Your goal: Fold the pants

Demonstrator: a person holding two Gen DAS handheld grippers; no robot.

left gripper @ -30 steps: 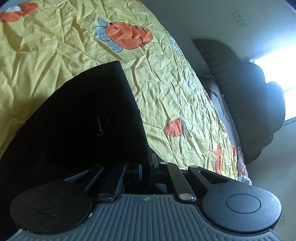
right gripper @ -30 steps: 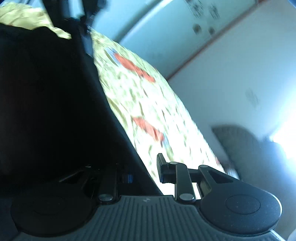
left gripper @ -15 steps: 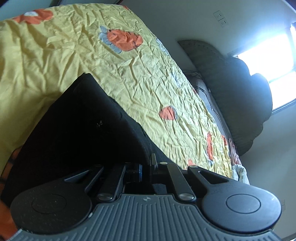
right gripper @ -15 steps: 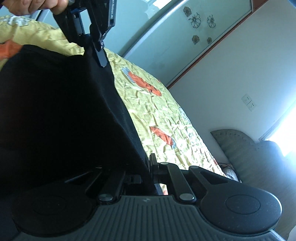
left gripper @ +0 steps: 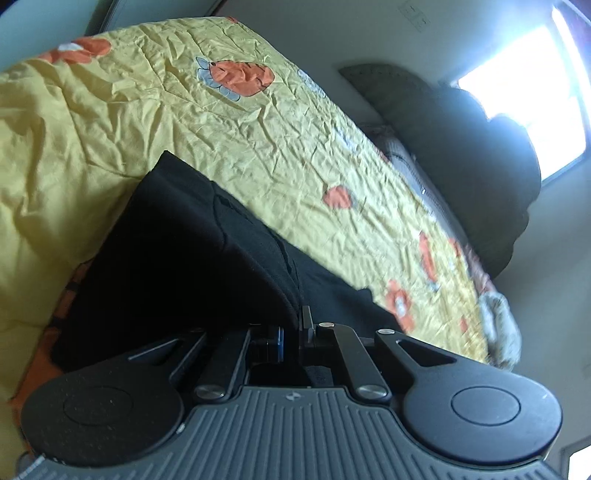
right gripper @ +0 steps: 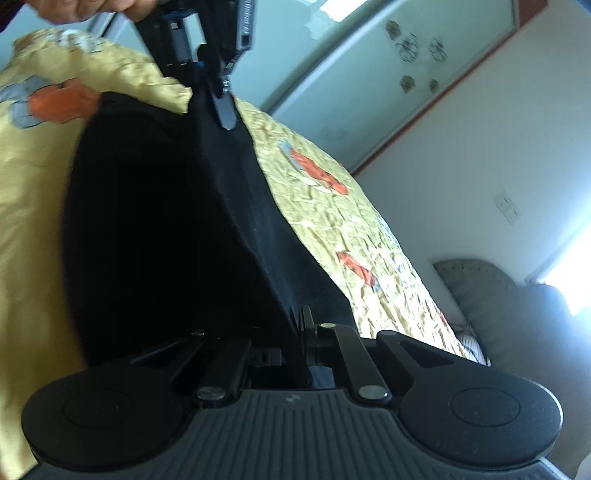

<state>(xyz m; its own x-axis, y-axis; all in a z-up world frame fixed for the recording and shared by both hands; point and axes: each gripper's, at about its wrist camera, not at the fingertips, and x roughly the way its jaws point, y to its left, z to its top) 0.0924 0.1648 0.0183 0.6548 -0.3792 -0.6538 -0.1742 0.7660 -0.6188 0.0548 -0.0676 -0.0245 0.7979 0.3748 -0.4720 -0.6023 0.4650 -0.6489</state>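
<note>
The black pants (left gripper: 177,243) hang over the yellow bedspread (left gripper: 258,133), held up by both grippers. My left gripper (left gripper: 295,325) is shut on one edge of the pants; it also shows in the right wrist view (right gripper: 218,107), pinching the cloth from above. My right gripper (right gripper: 297,325) is shut on the same edge of the pants (right gripper: 155,221), which stretch taut between the two grippers. The far end of the pants rests folded on the bed.
The bedspread has orange carrot prints (left gripper: 240,77). A dark padded headboard (left gripper: 461,147) stands at the far end under a bright window (left gripper: 524,88). A wardrobe with a glass door (right gripper: 369,74) stands behind the bed. A hand (right gripper: 85,7) holds the left gripper.
Both grippers have lifted and carried the pinched edge over the bed. The pants have folded over, so more bedspread shows. Both stay shut on the cloth.
</note>
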